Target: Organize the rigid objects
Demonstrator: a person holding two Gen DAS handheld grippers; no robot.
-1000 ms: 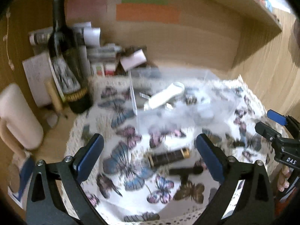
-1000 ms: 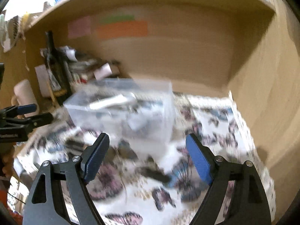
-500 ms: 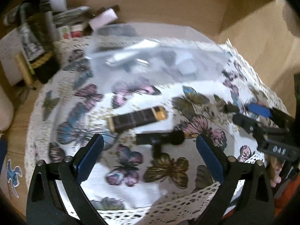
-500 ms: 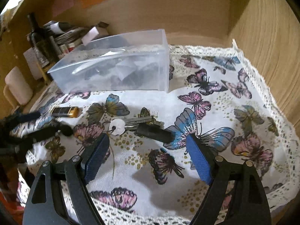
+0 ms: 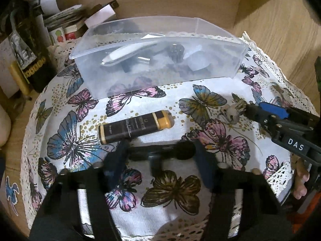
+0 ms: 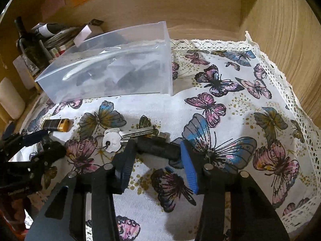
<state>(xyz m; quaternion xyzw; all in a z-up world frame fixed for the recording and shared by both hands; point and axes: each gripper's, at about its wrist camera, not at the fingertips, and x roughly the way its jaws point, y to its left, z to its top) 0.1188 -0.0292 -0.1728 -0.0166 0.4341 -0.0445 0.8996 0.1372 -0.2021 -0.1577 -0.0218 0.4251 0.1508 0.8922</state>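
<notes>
Where both pairs of jaws stood wide half a second ago, they are now closing — the left gripper around a black T-shaped tool, the right gripper around a black stick beside the keys; contact is unclear. Only the left view shows inside the clear bin. A butterfly cloth covers the table in a wooden alcove — black-and-gold tube nearby.
</notes>
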